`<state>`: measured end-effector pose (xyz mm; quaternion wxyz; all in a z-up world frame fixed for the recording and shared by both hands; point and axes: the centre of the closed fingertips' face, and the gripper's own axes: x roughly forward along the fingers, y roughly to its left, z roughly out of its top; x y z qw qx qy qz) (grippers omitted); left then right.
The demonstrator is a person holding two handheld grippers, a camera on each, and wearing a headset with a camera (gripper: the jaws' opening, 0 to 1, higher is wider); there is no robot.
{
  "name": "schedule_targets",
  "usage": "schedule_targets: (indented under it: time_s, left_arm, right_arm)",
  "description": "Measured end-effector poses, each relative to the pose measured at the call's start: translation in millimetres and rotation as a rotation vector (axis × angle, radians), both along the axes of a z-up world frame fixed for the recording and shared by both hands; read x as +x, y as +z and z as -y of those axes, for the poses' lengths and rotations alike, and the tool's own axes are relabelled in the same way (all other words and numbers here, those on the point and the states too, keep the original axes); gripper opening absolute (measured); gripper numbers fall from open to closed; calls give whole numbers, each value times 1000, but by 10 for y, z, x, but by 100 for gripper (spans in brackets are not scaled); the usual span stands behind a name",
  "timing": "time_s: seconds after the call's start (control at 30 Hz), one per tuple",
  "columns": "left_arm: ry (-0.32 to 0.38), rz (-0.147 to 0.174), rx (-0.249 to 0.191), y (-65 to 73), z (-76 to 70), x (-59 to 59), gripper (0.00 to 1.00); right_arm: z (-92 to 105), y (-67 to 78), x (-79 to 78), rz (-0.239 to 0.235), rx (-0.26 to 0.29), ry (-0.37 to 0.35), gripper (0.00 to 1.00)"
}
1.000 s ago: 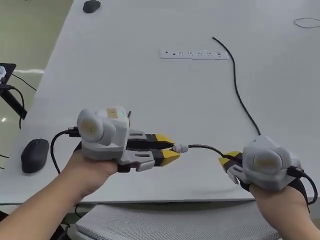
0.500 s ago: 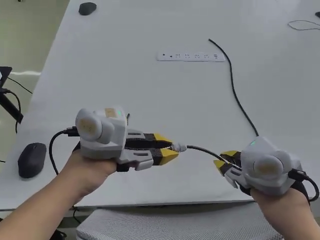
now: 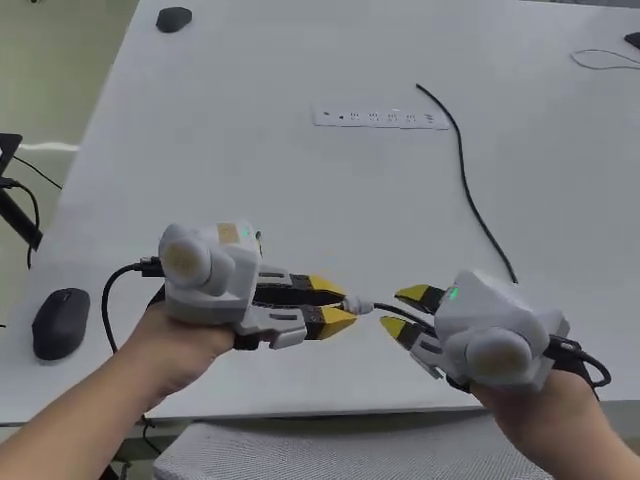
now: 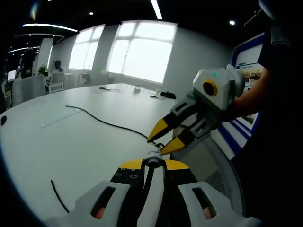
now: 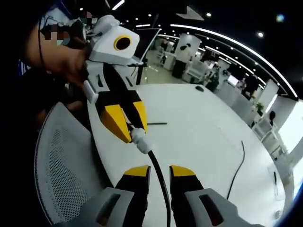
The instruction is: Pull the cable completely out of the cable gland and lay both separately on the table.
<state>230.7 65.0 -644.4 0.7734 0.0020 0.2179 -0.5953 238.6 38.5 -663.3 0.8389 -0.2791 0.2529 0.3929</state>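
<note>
Grippers with yellow-tipped jaws face each other tip to tip above the near edge of a white table (image 3: 250, 150). In the head view the left gripper (image 3: 338, 302), held in the person's left hand (image 3: 175, 345), points to the right. Its jaws are pressed together on a small pale grey cable gland (image 3: 359, 303), which sticks out just past the tips and is held in the air, off the table. A black cable (image 3: 465, 180) comes out of the gland's far end, so the two are not yet separated.

The right gripper (image 3: 396, 310), held in the right hand (image 3: 540, 420), points back toward the left one. It is close to the gland but not touching it. Its jaws stand apart, one on each side of the cable. The right gripper view shows a gap between each yellow tip and the cable, which runs up the middle to the gland.

The cable passes behind the right gripper's body, then lies on the table in a long loose curve toward the far side. Its end is near a white power strip (image 3: 380, 118). A dark computer mouse (image 3: 60, 322) sits at the table's left edge, and a second dark mouse (image 3: 173, 18) lies near the far left corner. A grey mesh chair seat (image 3: 300, 450) shows below the table edge, under both grippers.
</note>
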Motion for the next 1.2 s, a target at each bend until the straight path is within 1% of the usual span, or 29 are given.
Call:
schedule_targets:
  time_s: [0.07,0.17,0.37,0.47,0.53,0.6,0.7,0.8,0.97,1.07,1.2]
  left_arm:
    - [0,-2,5,-20,-9,2,15]
    - [1,0,9,-29,-12,13,15]
    - [-2,6,19,-64,2,45,15]
    - [0,9,22,-74,8,57,15]
    - [3,13,17,-60,15,62,15]
    - [4,14,17,-50,11,71,15]
    - [18,13,11,-40,-13,126,15]
    - [34,13,8,-21,-23,144,15]
    - [57,5,-3,-5,-35,168,15]
    - [64,2,-5,-1,-43,177,15]
    - [69,-8,-7,-3,-65,190,15]
  right_arm:
    - [-39,-5,5,2,-7,13,10]
    - [-60,-51,18,-2,-36,28,4]
    - [-49,-109,48,3,-60,32,2]
    - [-34,-122,64,-4,-50,17,1]
    - [-24,-126,78,-4,-52,11,0]
    - [-24,-122,92,-14,-39,4,0]
    - [5,-132,130,-17,-37,-6,0]
    - [45,-143,165,-37,-19,-17,0]
    - [94,-148,200,-54,-1,-30,0]
    - [146,-188,224,-74,14,-52,0]
    - [232,-240,261,-85,27,-84,0]
